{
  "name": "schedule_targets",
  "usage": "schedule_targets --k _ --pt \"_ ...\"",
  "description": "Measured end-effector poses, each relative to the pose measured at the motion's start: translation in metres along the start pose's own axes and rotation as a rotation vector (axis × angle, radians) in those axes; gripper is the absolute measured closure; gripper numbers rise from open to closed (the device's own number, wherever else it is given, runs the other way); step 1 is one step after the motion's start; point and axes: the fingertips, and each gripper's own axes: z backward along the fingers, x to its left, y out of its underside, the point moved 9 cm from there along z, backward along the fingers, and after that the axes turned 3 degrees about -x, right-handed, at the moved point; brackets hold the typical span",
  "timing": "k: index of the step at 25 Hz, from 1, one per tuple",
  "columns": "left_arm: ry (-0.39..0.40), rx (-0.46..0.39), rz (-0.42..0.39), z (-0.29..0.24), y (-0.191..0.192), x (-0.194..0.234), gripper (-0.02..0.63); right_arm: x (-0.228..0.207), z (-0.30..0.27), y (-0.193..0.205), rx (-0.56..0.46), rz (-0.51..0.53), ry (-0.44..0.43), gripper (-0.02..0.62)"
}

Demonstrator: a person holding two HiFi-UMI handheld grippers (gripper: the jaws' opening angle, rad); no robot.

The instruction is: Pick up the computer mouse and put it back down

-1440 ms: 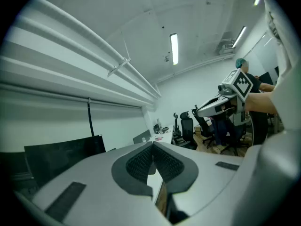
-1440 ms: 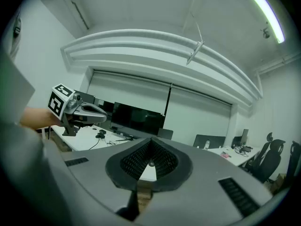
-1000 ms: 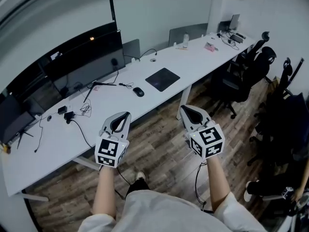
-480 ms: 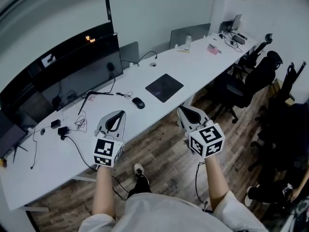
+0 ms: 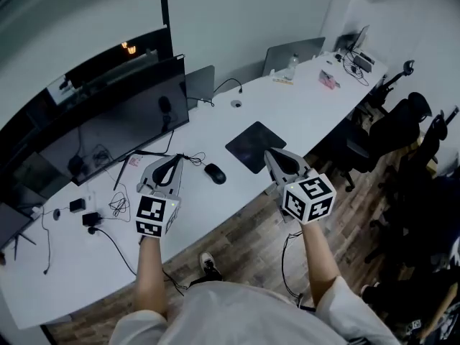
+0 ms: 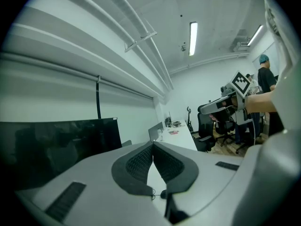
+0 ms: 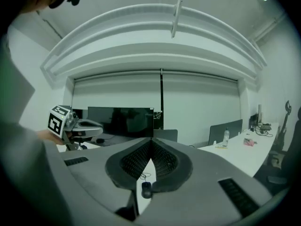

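The black computer mouse (image 5: 214, 173) lies on the long white desk (image 5: 302, 113), just left of a dark mouse pad (image 5: 255, 146). My left gripper (image 5: 175, 159) hovers over the desk to the mouse's left, jaws shut and empty. My right gripper (image 5: 270, 154) hangs over the pad's near corner, to the mouse's right, also shut with nothing in it. In the left gripper view the pads meet (image 6: 153, 146) and the mouse (image 6: 163, 194) shows small below them. The right gripper view shows its closed jaws (image 7: 151, 142) with the mouse (image 7: 146, 189) beneath.
A large dark monitor (image 5: 115, 124) stands behind the mouse, with loose cables (image 5: 118, 203) and small adapters to its left. A laptop (image 5: 200, 85), a bottle (image 5: 290, 67) and clutter sit farther along the desk. Black office chairs (image 5: 392, 131) crowd the right side.
Both grippers have moved forward from over the wooden floor to above the desk's near edge, on either side of the mouse. Their jaws stay shut.
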Motion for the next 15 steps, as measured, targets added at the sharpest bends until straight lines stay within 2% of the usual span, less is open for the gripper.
schedule_targets --k 5,9,12,15 --pt "-0.013 0.035 0.044 -0.027 0.032 0.049 0.589 0.003 -0.076 0.021 0.115 0.024 -0.055 0.581" --pt "-0.050 0.111 0.086 -0.036 0.067 0.077 0.589 0.009 -0.123 0.046 0.199 0.074 -0.099 0.581" --pt "-0.092 0.177 0.137 -0.042 0.092 0.086 0.589 0.003 -0.159 0.071 0.258 0.072 -0.145 0.558" --pt "-0.123 0.226 0.179 -0.047 0.113 0.085 0.589 -0.005 -0.196 0.106 0.327 0.055 -0.229 0.537"
